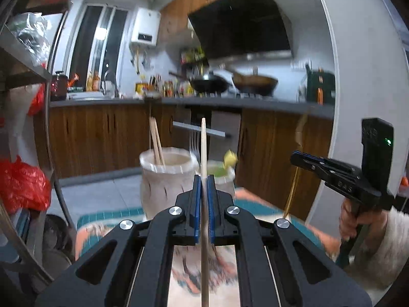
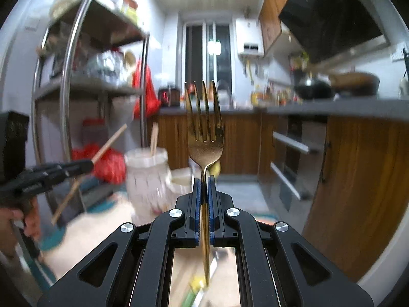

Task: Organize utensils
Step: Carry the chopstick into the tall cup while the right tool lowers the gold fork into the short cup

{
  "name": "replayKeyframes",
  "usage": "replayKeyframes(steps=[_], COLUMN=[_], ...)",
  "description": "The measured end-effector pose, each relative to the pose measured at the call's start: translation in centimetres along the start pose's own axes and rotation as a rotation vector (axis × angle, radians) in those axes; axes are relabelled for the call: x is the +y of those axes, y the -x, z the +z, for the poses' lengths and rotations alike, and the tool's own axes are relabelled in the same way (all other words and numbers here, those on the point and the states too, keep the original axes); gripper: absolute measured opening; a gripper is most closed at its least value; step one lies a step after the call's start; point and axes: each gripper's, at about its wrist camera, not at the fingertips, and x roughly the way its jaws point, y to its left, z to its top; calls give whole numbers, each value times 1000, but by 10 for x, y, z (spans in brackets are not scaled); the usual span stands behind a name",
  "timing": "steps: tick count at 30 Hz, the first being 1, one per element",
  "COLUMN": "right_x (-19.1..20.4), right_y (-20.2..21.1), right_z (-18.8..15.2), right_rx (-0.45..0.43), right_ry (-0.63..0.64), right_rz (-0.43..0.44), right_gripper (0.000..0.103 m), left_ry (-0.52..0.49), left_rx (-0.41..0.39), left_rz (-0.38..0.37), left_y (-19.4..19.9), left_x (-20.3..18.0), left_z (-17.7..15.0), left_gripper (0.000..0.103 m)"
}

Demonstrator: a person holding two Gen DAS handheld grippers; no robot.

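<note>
My left gripper (image 1: 204, 179) is shut on a pale wooden chopstick (image 1: 203, 148) that points up, held above the table in front of a white holder (image 1: 166, 181) with two chopsticks (image 1: 156, 140) in it. A smaller cup (image 1: 221, 176) stands right of it, and a fork (image 1: 194, 143) shows between them. My right gripper (image 2: 204, 179) is shut on a gold fork (image 2: 204, 128), tines up. The right gripper also shows in the left wrist view (image 1: 296, 157), and the left gripper in the right wrist view (image 2: 88, 165) with its chopstick (image 2: 87, 171). The white holder (image 2: 147, 179) stands left of the gold fork.
A patterned orange and teal mat (image 1: 255, 204) covers the table. A metal shelf rack (image 2: 76, 89) with red bags (image 2: 110, 163) stands at the left. Wooden kitchen cabinets (image 1: 102, 133) and a counter with woks (image 1: 209, 81) run across the back.
</note>
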Motion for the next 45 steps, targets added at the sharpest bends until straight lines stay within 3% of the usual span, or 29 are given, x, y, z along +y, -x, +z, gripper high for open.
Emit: replayKeyframes(steps=[4, 8, 16, 22, 26, 32, 40, 45], right_x=[5, 1, -8, -15, -18, -17, -9, -9], right_y=[-5, -27, -77, -106, -125, -126, -126, -125], right_z=[31, 60, 79, 66, 52, 35, 12, 8], right_rx=[-99, -127, -157, -169, -101, -24, 79, 88], right_ry=[-9, -59, -134, -178, -188, -197, -160, -164], right_rz=[9, 60, 100, 66, 65, 87, 77, 59], right_gripper=[6, 6, 6, 6, 6, 6, 6, 6], left_ry=[41, 93, 157, 120, 105, 99, 119, 125], left_rx=[-109, -184, -232, -223, -210, -208, -112, -64], left_rz=[-15, -38, -11, 50, 64, 49, 92, 123], left_y=[-4, -25, -85, -123, -128, -105, -83, -84], left_x=[14, 29, 52, 53, 55, 58, 61, 66], left_z=[31, 65, 93, 80, 67, 52, 27, 20], left_gripper=[5, 5, 5, 5, 5, 5, 5, 5])
